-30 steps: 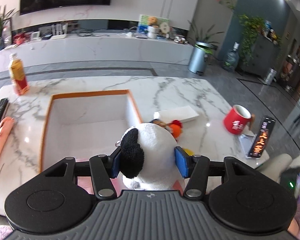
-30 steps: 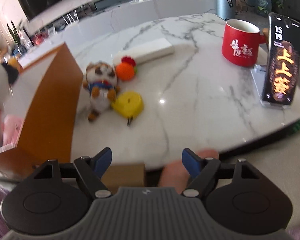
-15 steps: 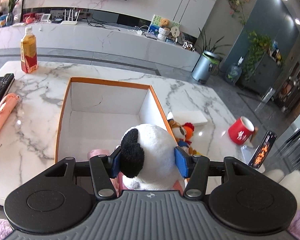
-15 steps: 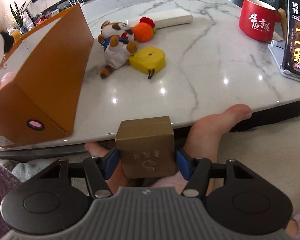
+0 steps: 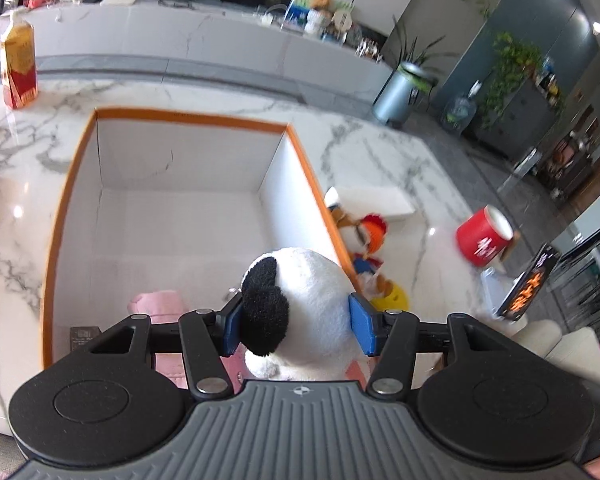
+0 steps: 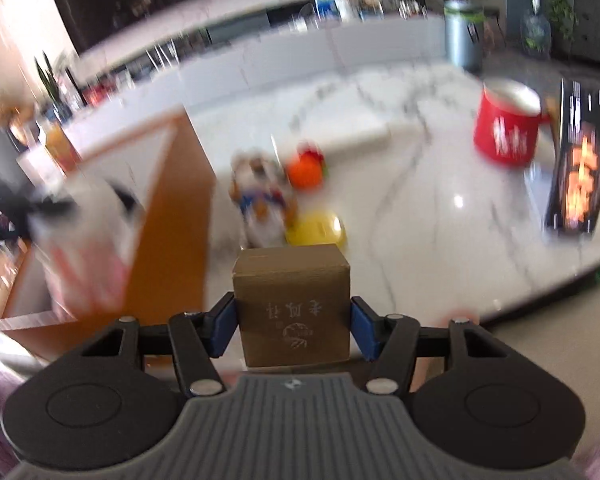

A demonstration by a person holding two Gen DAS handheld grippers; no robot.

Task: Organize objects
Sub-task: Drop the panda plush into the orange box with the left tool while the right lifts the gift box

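My left gripper [image 5: 296,326] is shut on a white plush panda with black ears [image 5: 308,292]. It holds the panda over the near right corner of an orange-rimmed white box [image 5: 188,118]. A pink soft item [image 5: 156,302] lies on the box floor. My right gripper [image 6: 292,330] is shut on a small brown carton with gold print [image 6: 292,280], held up at the near table edge. The right wrist view is blurred; in it the orange box wall [image 6: 172,208] and the panda [image 6: 84,216] appear at the left.
Right of the box lie a small plush animal [image 6: 260,200], an orange toy [image 6: 306,170], a yellow tape measure [image 6: 320,232] and a flat white box [image 6: 360,136]. A red mug [image 6: 504,132] and a phone on a stand [image 6: 580,160] stand at the right. A drink bottle [image 5: 18,64] stands far left.
My right gripper closed on the brown carton below the table edge and lifted it to table height. My left gripper carried the panda forward and down over the box.
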